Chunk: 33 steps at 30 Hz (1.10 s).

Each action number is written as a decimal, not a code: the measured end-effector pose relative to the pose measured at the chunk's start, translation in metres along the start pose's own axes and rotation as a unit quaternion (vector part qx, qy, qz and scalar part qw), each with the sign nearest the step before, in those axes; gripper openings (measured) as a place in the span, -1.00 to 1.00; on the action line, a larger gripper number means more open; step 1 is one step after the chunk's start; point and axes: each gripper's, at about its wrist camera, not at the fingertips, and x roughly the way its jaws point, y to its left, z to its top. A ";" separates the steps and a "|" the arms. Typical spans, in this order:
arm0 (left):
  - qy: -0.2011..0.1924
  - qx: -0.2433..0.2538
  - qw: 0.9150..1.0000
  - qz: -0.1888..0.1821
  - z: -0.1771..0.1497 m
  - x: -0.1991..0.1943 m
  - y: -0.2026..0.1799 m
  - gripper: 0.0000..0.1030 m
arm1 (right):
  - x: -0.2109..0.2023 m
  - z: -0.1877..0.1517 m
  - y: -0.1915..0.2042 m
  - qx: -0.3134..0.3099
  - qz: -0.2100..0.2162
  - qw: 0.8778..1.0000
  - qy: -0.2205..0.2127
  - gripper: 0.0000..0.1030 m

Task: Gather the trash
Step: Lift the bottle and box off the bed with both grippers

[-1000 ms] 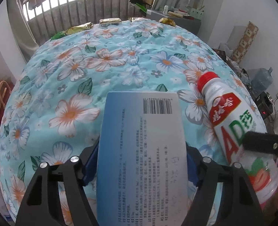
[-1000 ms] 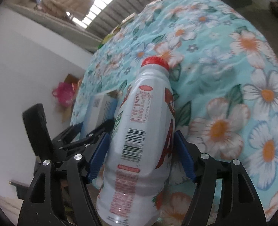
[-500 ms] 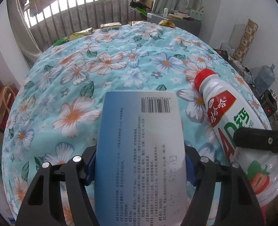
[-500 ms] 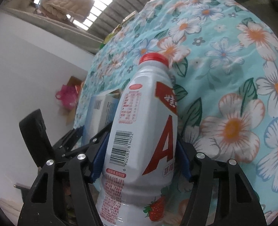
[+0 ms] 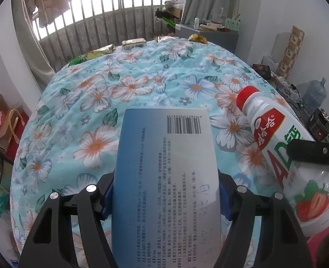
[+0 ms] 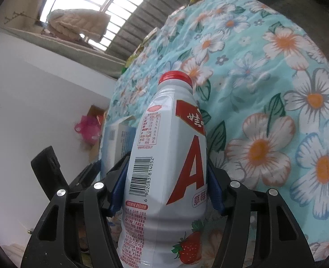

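We see a turquoise quilt printed with white and orange flowers (image 5: 142, 84), with snack wrappers along its far edge at twelve o'clock and its middle free. Our right gripper (image 6: 165, 189) clamps a white plastic bottle with a red cap (image 6: 164, 156), marked "A" with a strawberry, barcode 6902083814052, cap toward twelve. Our left gripper (image 5: 164, 197) clamps a flat blue-and-white printed box (image 5: 166, 178), barcode end toward twelve.
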 end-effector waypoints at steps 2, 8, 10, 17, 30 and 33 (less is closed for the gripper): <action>-0.004 0.001 1.000 0.001 0.001 -0.004 -0.001 0.34 | -0.004 0.001 -0.001 0.005 0.005 1.000 -0.007 0.12; -0.013 0.001 1.000 0.002 0.003 -0.013 -0.004 0.34 | -0.019 0.001 -0.009 0.024 0.031 0.999 -0.025 0.12; -0.016 0.003 1.000 0.001 0.004 -0.016 -0.006 0.34 | -0.025 0.001 -0.012 0.030 0.043 0.998 -0.032 0.12; -0.026 0.015 1.000 -0.005 0.010 -0.023 -0.017 0.34 | -0.042 -0.006 -0.020 0.038 0.042 0.997 -0.055 0.12; -0.001 0.022 0.999 -0.026 0.007 -0.007 -0.027 0.34 | -0.012 -0.010 -0.013 -0.013 -0.106 0.994 -0.014 0.20; 0.001 0.021 1.000 -0.024 0.006 -0.005 -0.026 0.34 | -0.013 -0.010 -0.015 -0.009 -0.101 0.995 -0.019 0.15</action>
